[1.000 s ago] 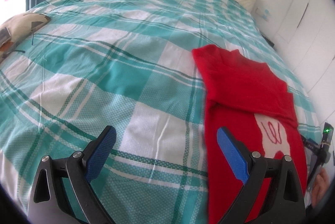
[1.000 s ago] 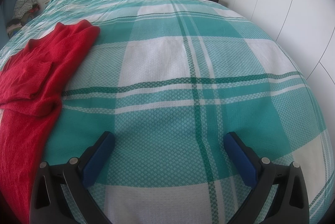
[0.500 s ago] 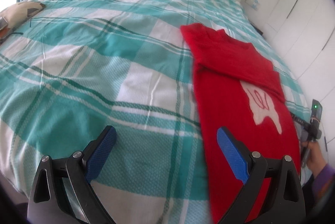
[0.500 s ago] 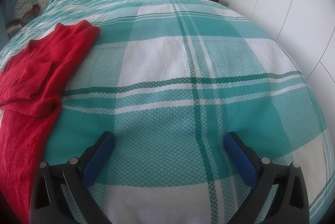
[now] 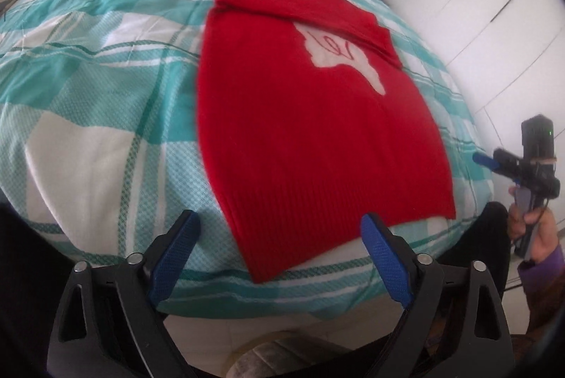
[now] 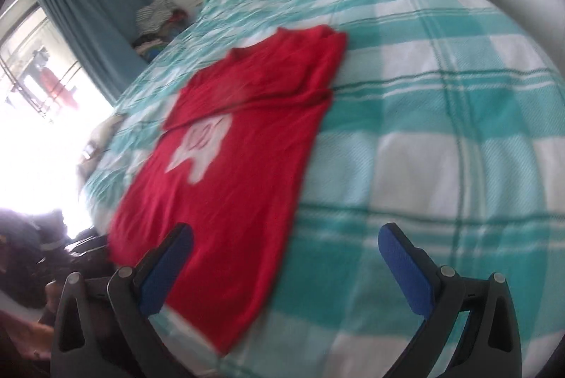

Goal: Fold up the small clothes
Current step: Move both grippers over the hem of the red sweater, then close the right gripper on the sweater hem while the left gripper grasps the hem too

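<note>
Plaid bed (image 5: 106, 102), red sweater (image 5: 300, 145), unreadable motif (image 5: 340, 55)

left hand-held gripper (image 5: 279, 251) wide apart; right hand-held gripper (image 6: 286, 265) likewise

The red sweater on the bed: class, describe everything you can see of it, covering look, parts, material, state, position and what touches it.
The red sweater looks like a ribbed knit with a white motif bearing a red squiggle. It lies flat on the teal-and-white checked bedspread, hem toward the bed's near edge. Its top part is folded across the body, partly covering the motif. Only the bedspread touches it; the left gripper and the right gripper are open, holding nothing.
</note>
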Available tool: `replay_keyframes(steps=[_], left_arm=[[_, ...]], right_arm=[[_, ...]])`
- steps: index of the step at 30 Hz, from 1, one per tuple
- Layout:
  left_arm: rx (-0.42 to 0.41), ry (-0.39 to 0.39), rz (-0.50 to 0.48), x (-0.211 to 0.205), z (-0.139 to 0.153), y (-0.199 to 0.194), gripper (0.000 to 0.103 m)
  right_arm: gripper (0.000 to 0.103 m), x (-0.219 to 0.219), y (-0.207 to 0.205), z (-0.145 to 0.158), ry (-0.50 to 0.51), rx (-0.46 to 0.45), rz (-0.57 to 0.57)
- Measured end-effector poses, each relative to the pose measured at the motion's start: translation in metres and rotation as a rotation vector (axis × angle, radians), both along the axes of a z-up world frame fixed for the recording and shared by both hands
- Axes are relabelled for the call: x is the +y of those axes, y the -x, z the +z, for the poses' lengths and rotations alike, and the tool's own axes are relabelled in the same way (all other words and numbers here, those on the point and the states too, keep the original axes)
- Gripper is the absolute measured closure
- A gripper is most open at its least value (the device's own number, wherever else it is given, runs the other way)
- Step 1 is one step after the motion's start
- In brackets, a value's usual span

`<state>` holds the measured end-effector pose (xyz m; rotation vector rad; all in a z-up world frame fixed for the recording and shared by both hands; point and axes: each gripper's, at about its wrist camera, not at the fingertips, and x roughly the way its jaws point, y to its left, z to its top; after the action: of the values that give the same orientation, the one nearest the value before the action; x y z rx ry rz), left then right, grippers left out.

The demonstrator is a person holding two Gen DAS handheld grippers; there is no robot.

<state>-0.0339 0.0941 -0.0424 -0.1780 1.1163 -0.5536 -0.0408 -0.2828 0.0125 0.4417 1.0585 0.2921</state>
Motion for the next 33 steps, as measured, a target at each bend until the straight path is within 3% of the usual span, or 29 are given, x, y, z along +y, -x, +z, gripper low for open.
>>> replay_keyframes(steps=[1,3,6,12,17,18,19,20,21,22,24,28,33], left_arm=[[0.009,0.002,-0.002,-0.001,0.0,0.001,0.027],[0.021,0.0,-0.008,0.001,-0.002,0.0,0.032],[0.053,0.023,-0.014,0.006,-0.005,-0.001,0.037],[0.112,0.085,0.011,0.017,-0.012,-0.003,0.045],[0.175,0.108,0.091,0.029,-0.023,-0.012,0.065],[0.179,0.11,0.097,0.03,-0.023,-0.012,0.077],[0.183,0.117,0.092,0.03,-0.024,-0.012,0.096],[0.189,0.134,0.084,0.03,-0.024,-0.012,0.098],[0.183,0.134,0.084,0.03,-0.023,-0.012,0.099],[0.174,0.126,0.078,0.029,-0.021,-0.011,0.099],[0.156,0.127,0.074,0.03,-0.013,-0.011,0.1],[0.101,0.22,0.103,0.043,0.022,-0.024,0.1],[-0.035,0.263,0.128,0.033,0.064,-0.087,0.1]], right_arm=[[0.0,0.011,0.013,-0.004,-0.012,0.033,0.018],[0.002,0.027,0.032,-0.012,-0.014,0.081,0.023],[0.025,0.042,0.045,-0.021,0.003,0.083,0.018],[0.035,0.047,0.041,-0.045,-0.06,0.113,-0.011],[0.042,0.041,0.034,-0.061,-0.1,0.123,-0.039],[0.045,0.042,0.035,-0.062,-0.109,0.123,-0.039],[0.055,0.043,0.034,-0.062,-0.109,0.123,-0.037],[0.064,0.043,0.034,-0.063,-0.105,0.128,-0.036],[0.088,0.044,0.033,-0.064,-0.105,0.138,-0.035],[0.098,0.044,0.033,-0.065,-0.113,0.148,-0.04],[0.099,0.04,0.035,-0.061,-0.13,0.139,-0.054],[0.099,0.027,0.03,-0.031,-0.166,0.054,-0.103],[0.099,0.014,-0.02,0.006,-0.159,-0.071,-0.125]])
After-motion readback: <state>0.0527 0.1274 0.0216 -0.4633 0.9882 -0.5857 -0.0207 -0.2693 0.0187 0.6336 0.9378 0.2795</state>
